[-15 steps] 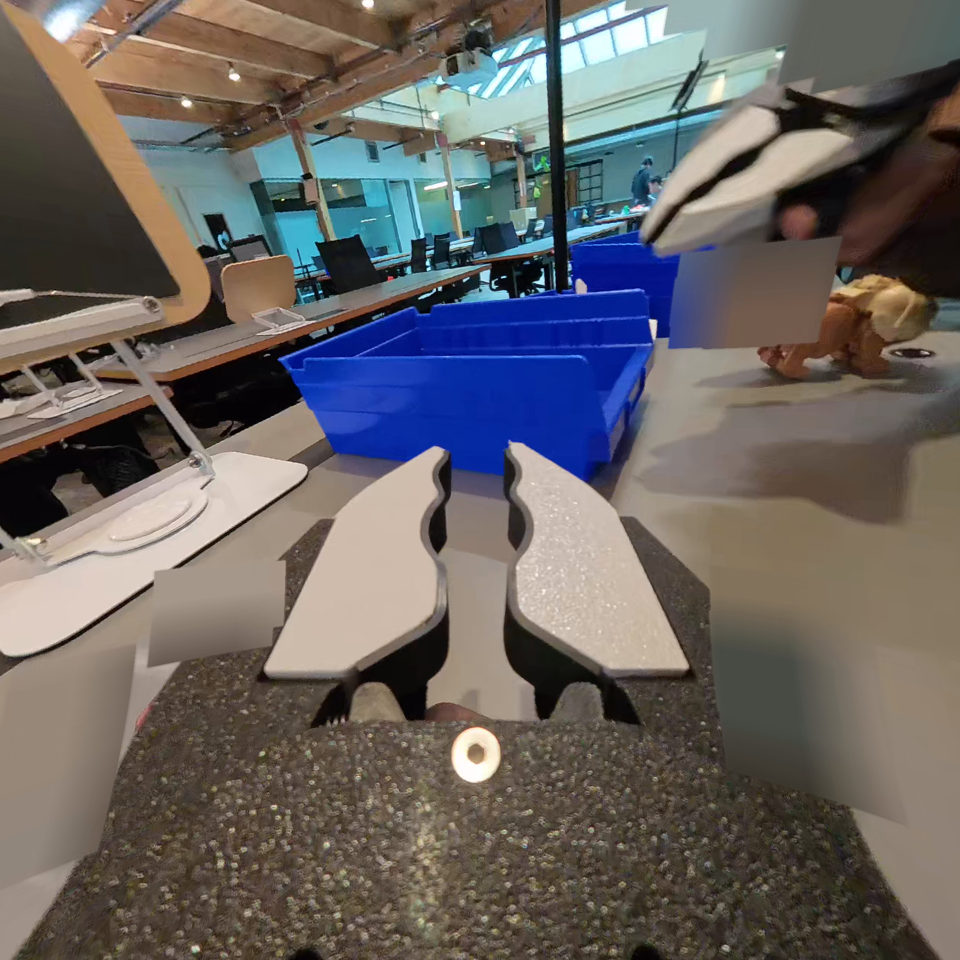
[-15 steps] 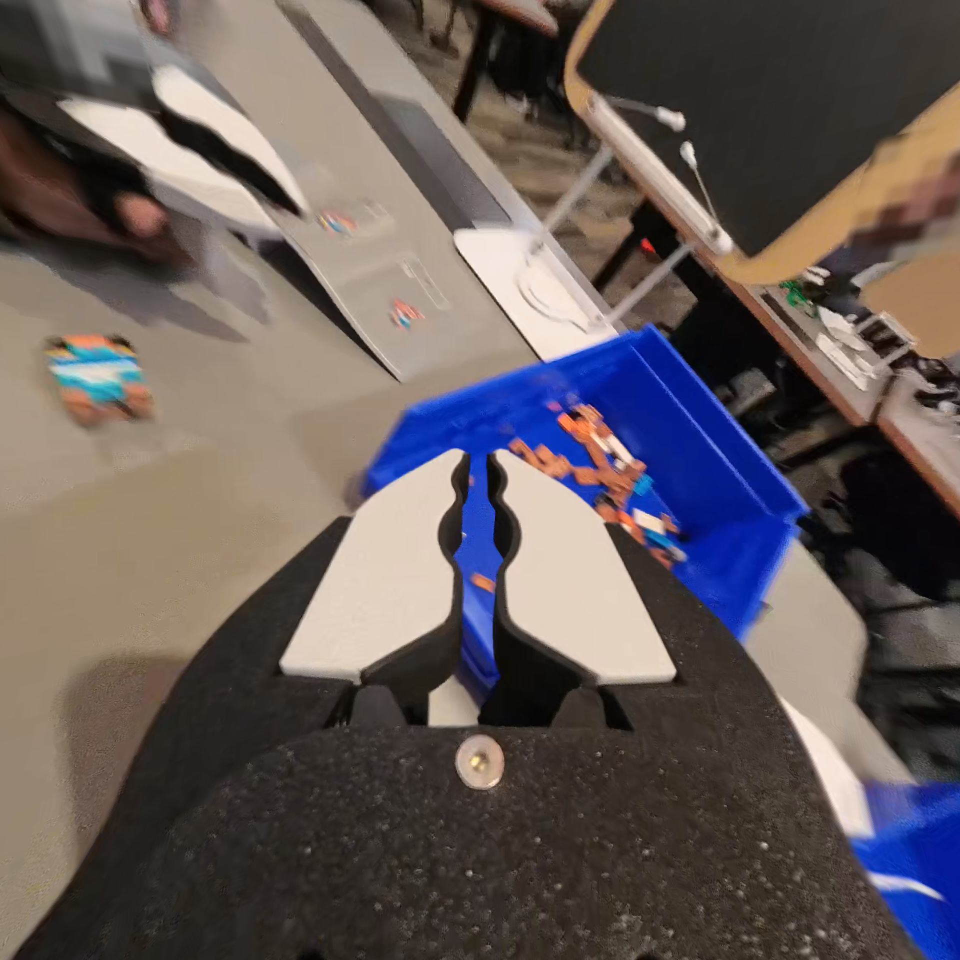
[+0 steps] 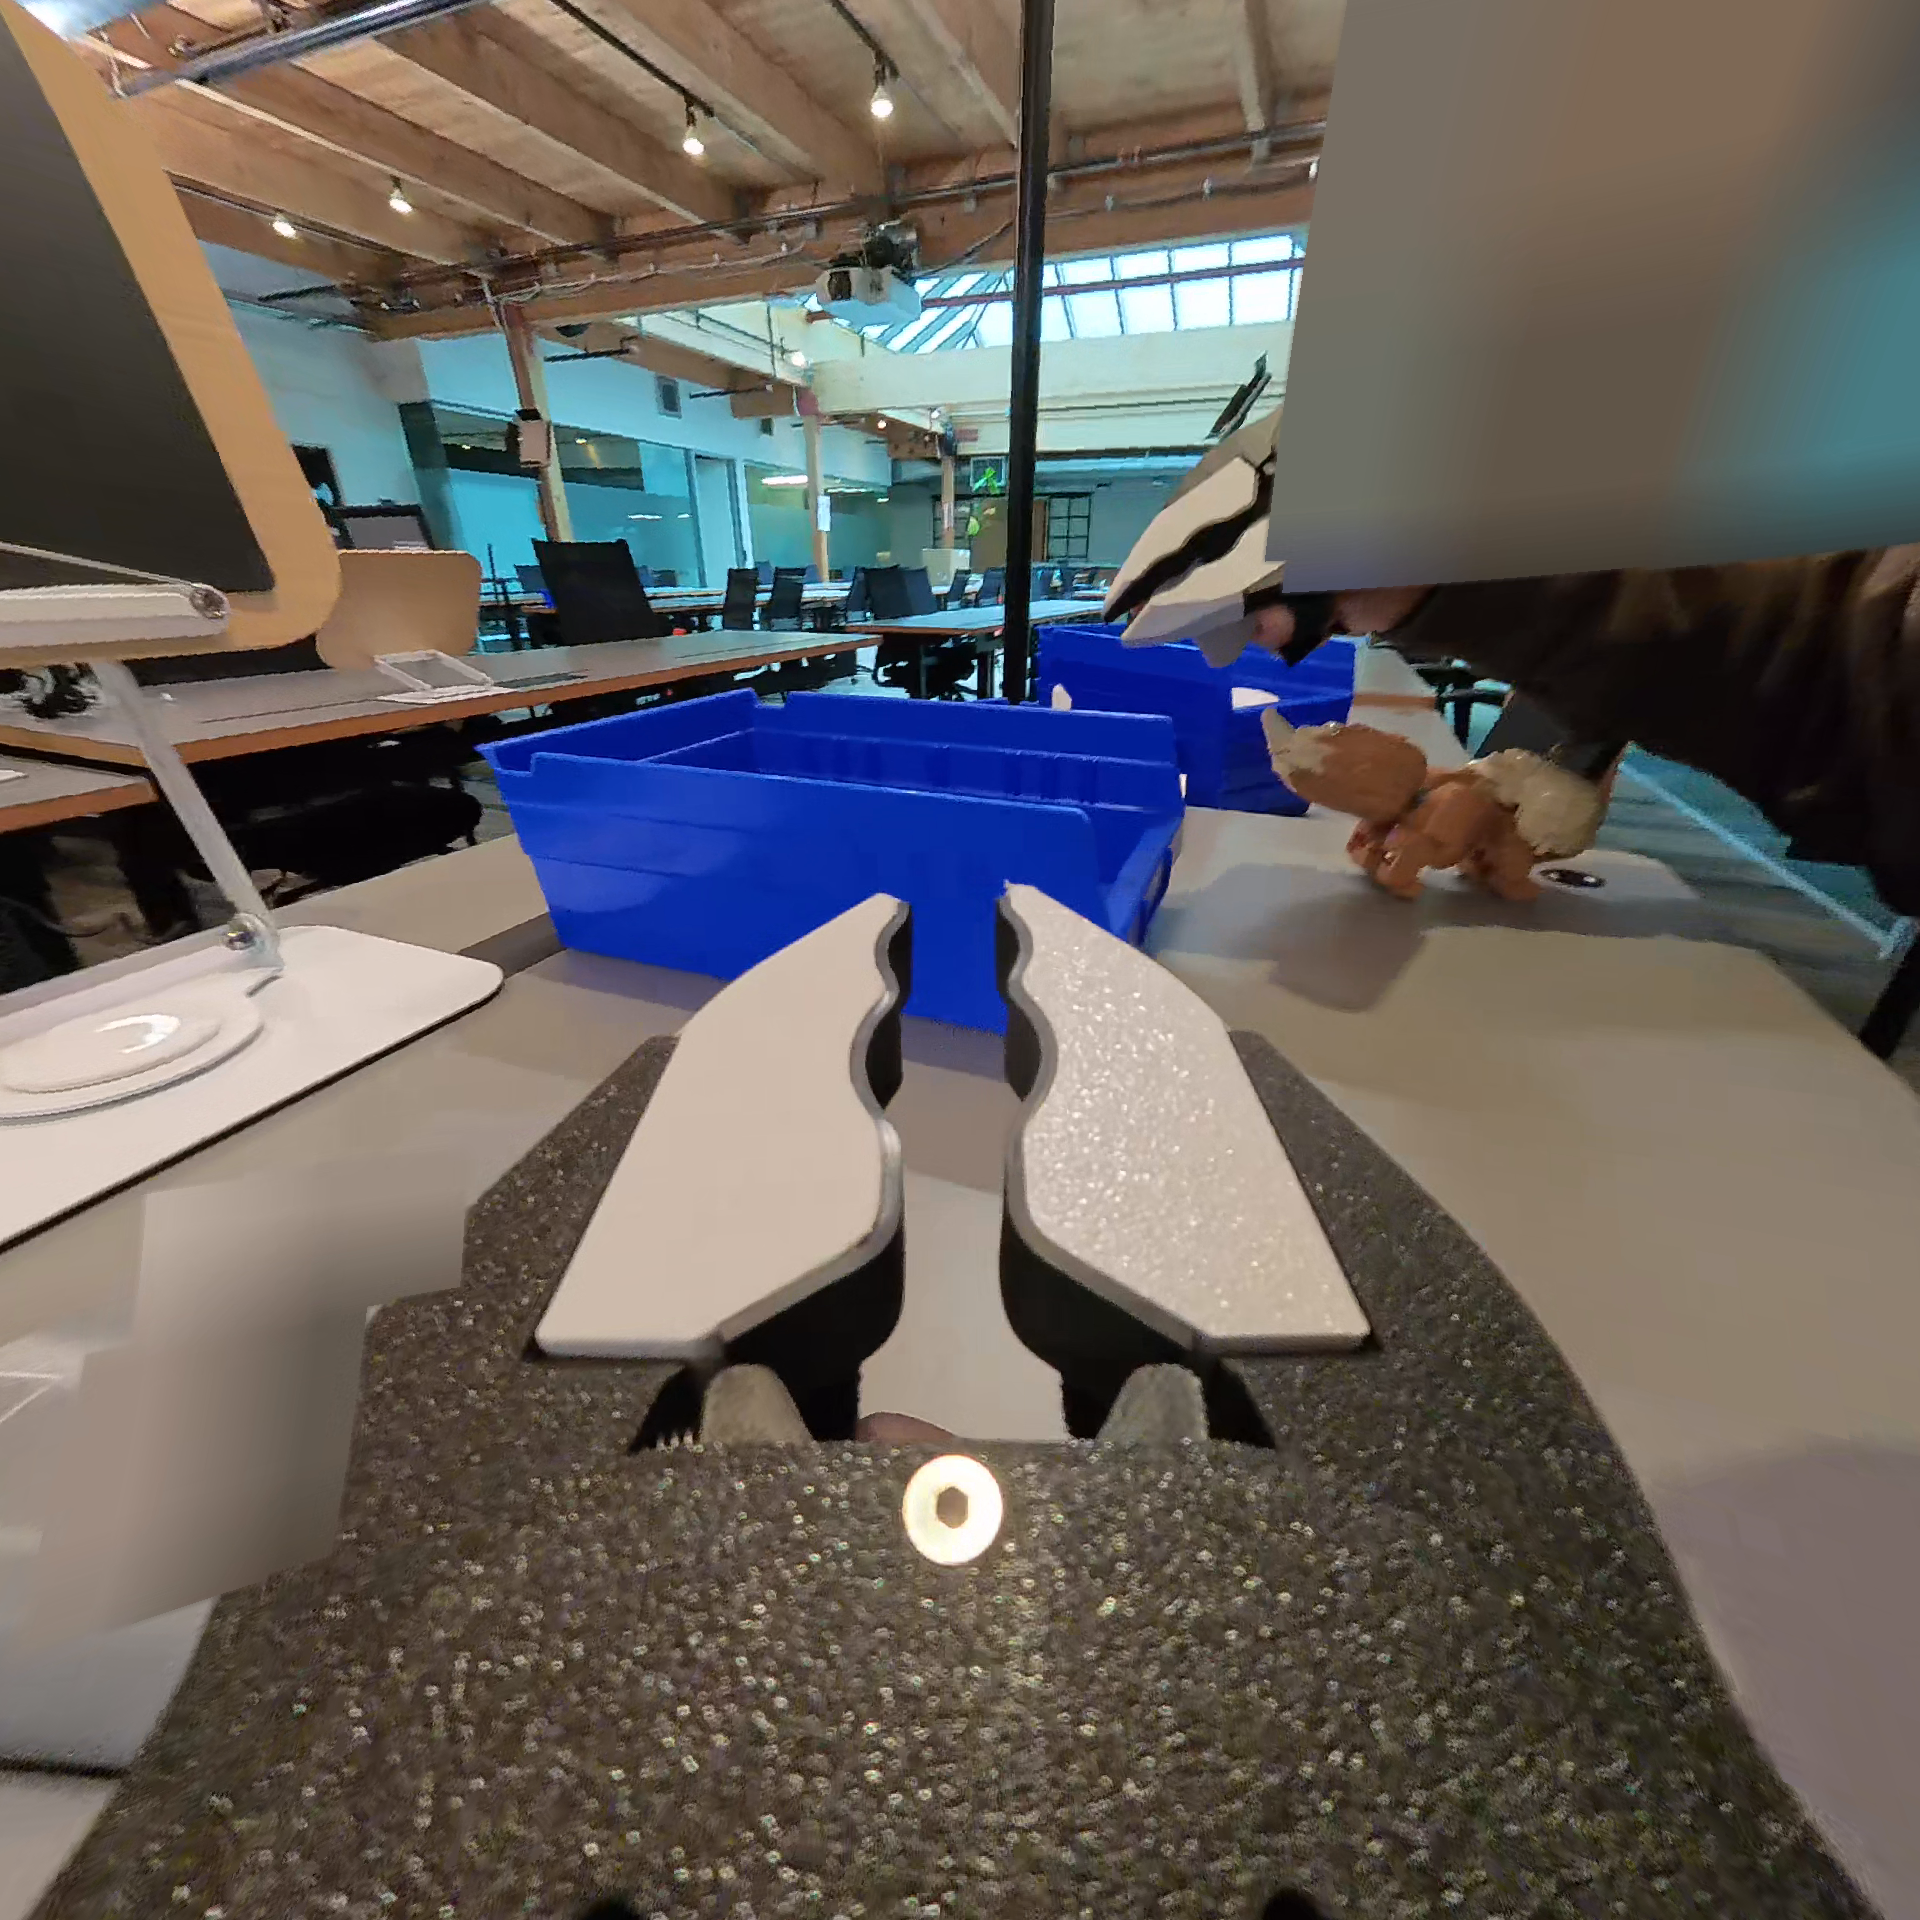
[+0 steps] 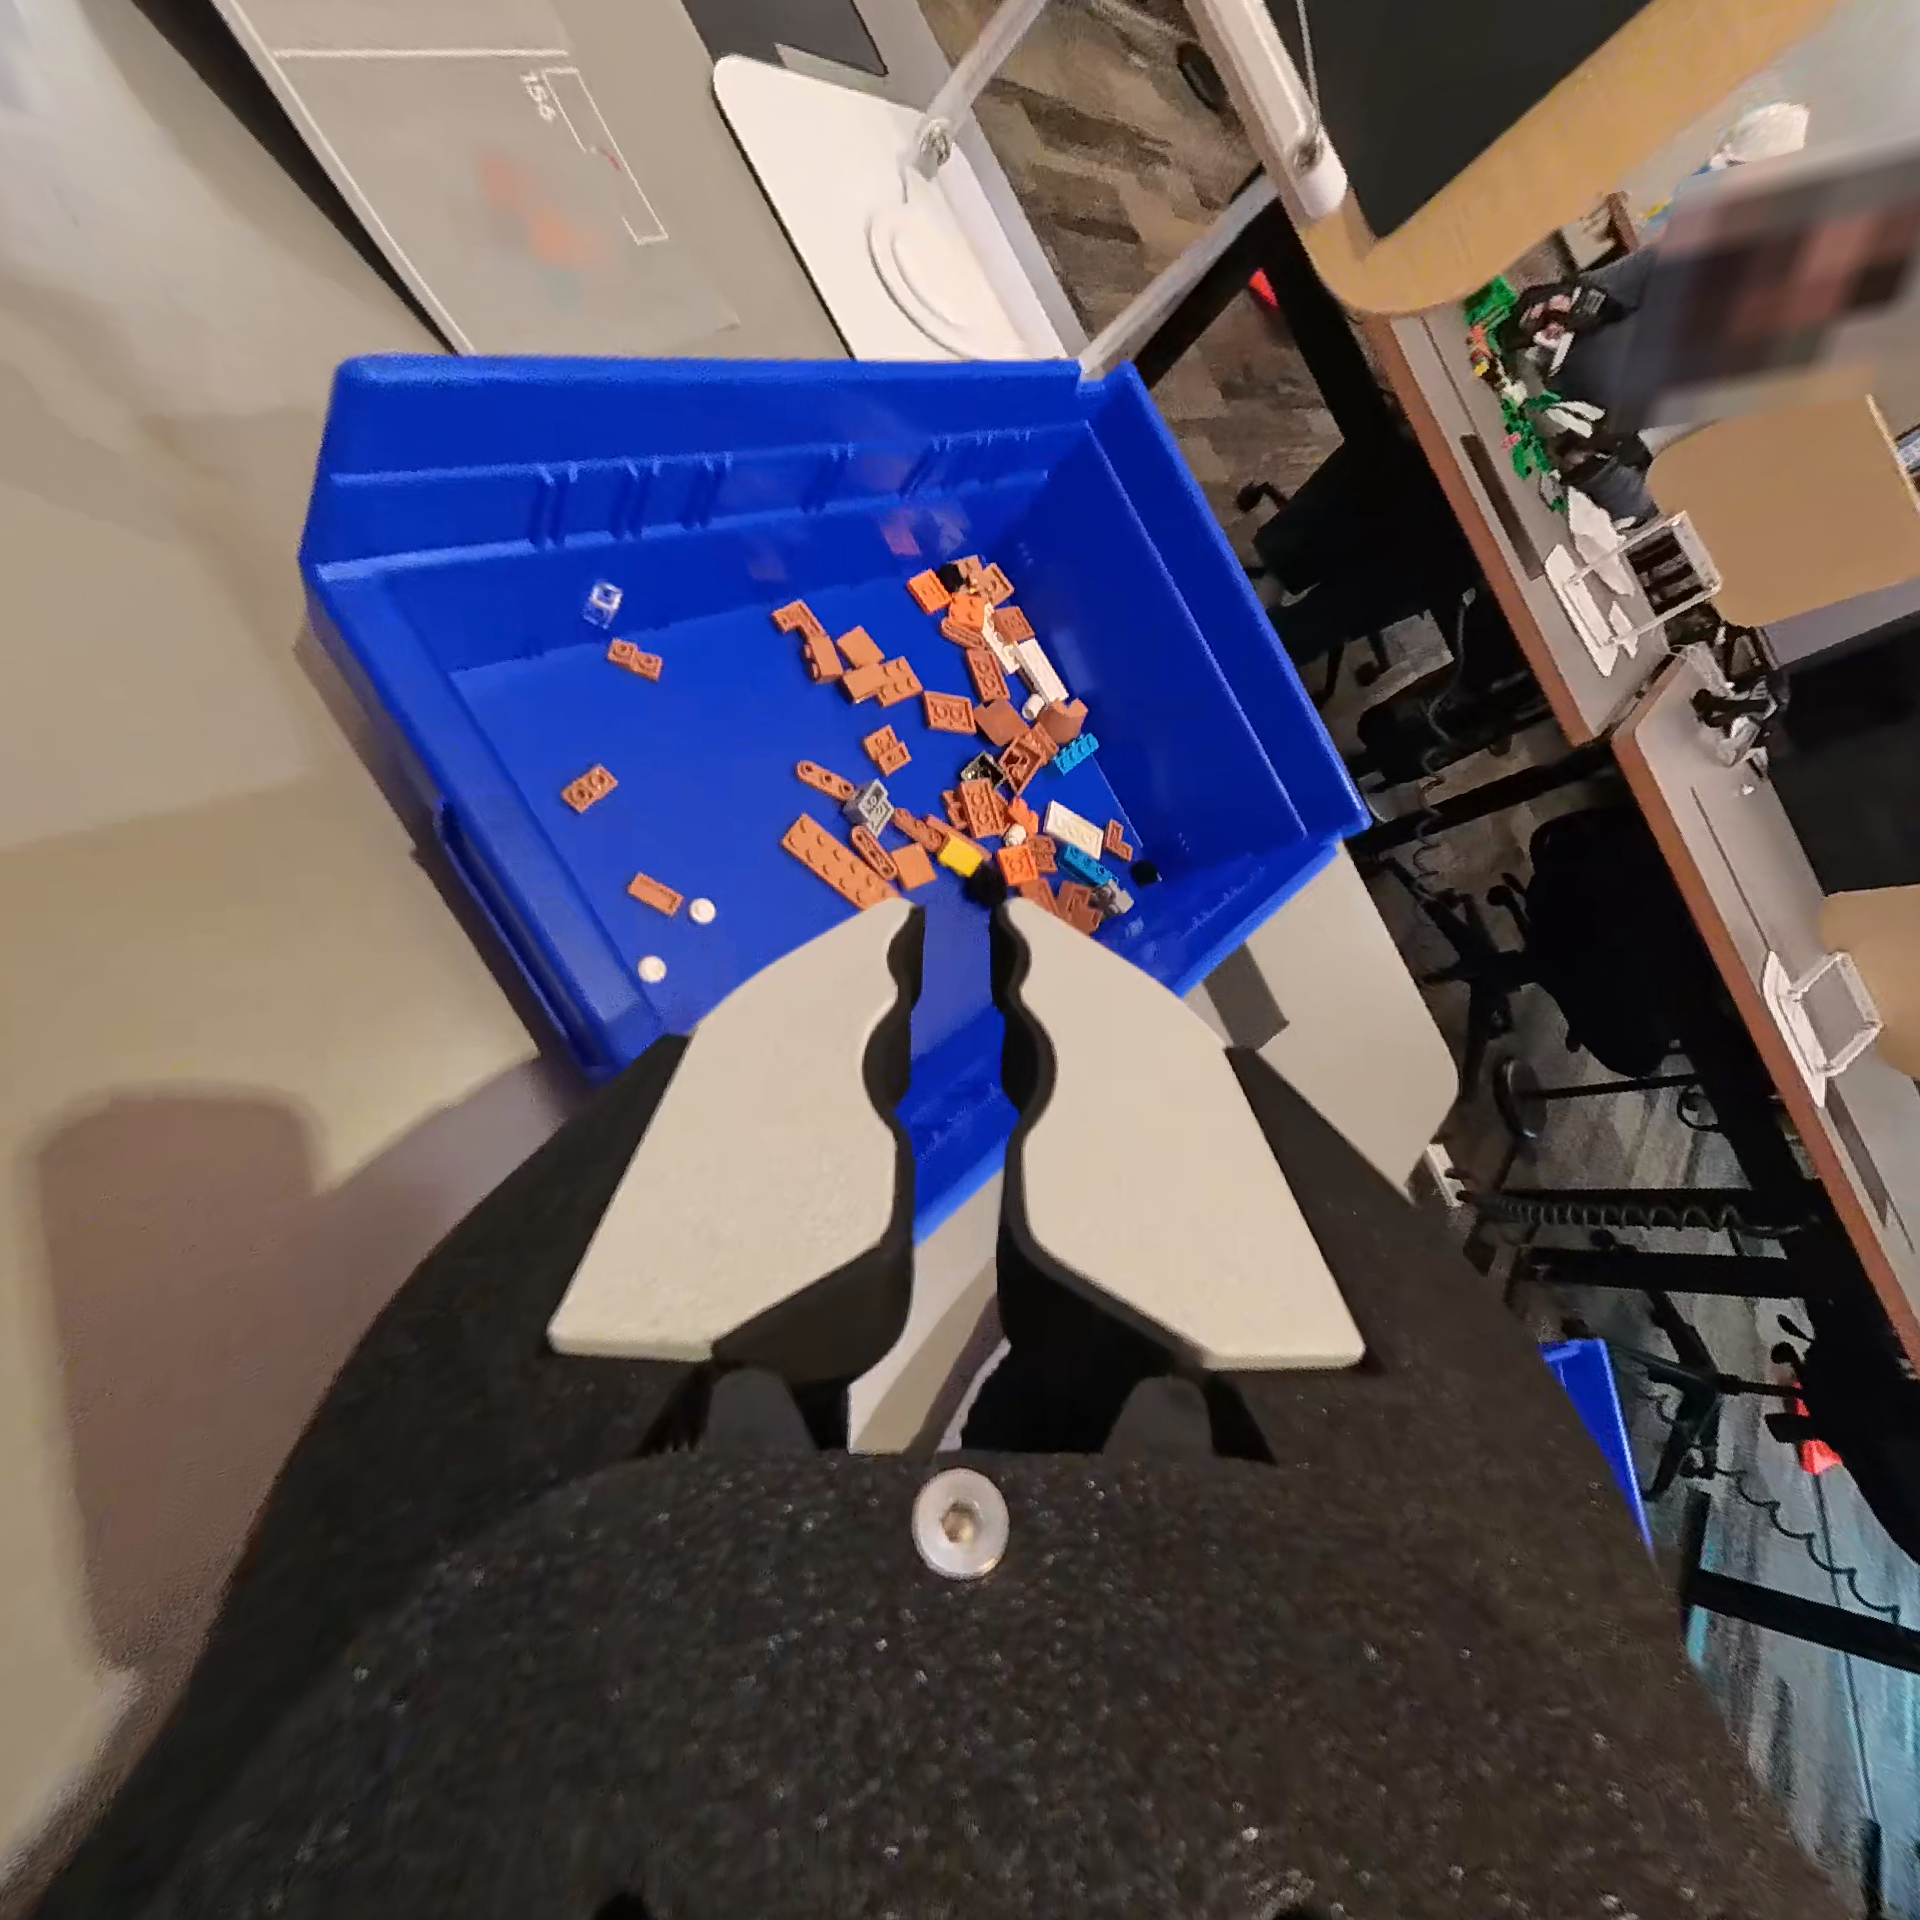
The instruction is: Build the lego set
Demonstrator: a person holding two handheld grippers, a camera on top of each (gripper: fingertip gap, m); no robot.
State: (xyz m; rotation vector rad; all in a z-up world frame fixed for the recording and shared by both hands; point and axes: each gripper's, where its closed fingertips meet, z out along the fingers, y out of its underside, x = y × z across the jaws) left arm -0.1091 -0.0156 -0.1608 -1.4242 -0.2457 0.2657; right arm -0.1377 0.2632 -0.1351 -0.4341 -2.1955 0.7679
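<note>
Bricks (image 4: 966,769) lie loose in the blue bin (image 4: 727,436), straight ahead of and below the right tongs (image 4: 956,920), whose jaws stand slightly apart and empty (the nearer tool by far). They point every way, with no shared long axis. The left tongs (image 3: 951,920), likewise slightly parted and empty, face the bin's outer wall.
</note>
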